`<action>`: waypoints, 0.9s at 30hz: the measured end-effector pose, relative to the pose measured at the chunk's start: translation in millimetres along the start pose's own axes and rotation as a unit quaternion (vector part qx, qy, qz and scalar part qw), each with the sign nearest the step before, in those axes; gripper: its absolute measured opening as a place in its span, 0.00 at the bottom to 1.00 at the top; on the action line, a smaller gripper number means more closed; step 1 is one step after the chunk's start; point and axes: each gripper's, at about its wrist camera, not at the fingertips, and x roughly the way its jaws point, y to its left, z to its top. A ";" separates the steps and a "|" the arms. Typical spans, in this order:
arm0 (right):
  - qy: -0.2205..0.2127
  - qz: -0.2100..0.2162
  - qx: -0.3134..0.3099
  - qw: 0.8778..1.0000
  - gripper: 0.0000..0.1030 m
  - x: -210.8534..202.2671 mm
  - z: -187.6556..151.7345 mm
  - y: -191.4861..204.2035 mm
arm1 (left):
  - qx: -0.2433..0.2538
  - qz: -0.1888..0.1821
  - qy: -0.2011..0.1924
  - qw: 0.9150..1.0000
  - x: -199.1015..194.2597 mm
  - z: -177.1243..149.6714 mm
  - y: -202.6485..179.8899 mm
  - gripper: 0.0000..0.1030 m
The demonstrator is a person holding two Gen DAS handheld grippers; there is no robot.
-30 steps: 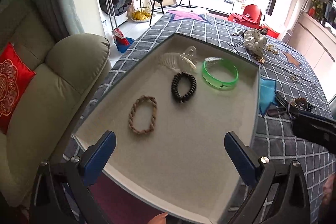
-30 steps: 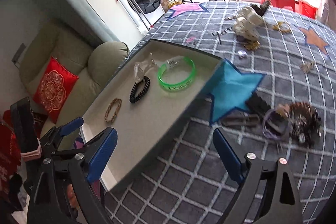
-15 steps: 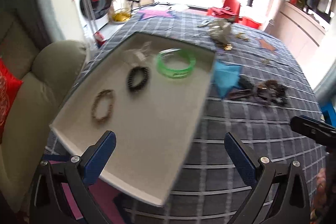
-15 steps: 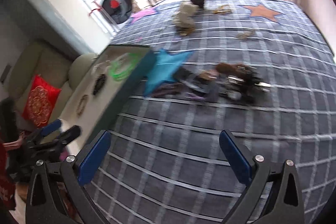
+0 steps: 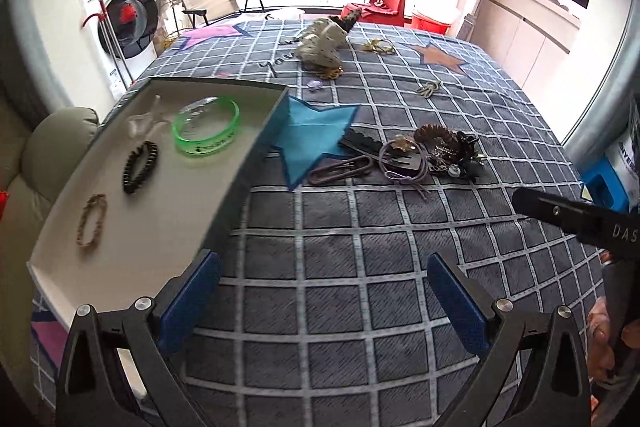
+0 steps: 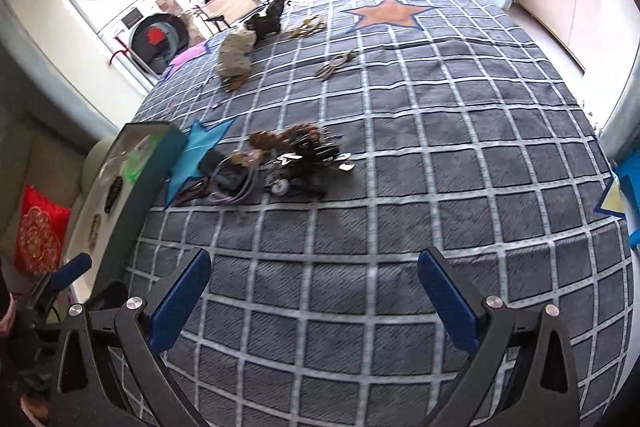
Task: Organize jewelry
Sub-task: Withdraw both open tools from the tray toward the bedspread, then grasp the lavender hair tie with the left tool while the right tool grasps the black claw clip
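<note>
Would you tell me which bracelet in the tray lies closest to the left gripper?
The tan braided bracelet; the black beaded bracelet and green bangle lie farther up the tray.

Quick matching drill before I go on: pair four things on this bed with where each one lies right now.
Things:
1. green bangle
2. black bracelet
3. purple hair tie
4. blue star

Places:
A. on the blanket, in the tangled pile
B. in the tray, far end
C. on the blanket, against the tray wall
D. in the tray, middle

Pairs: 1-B, 2-D, 3-A, 4-C
</note>
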 end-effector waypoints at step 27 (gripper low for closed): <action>0.001 -0.033 -0.067 0.997 0.41 67.8 52.0 17.7 | 0.012 -0.006 0.019 1.000 55.7 27.6 -17.4 1.00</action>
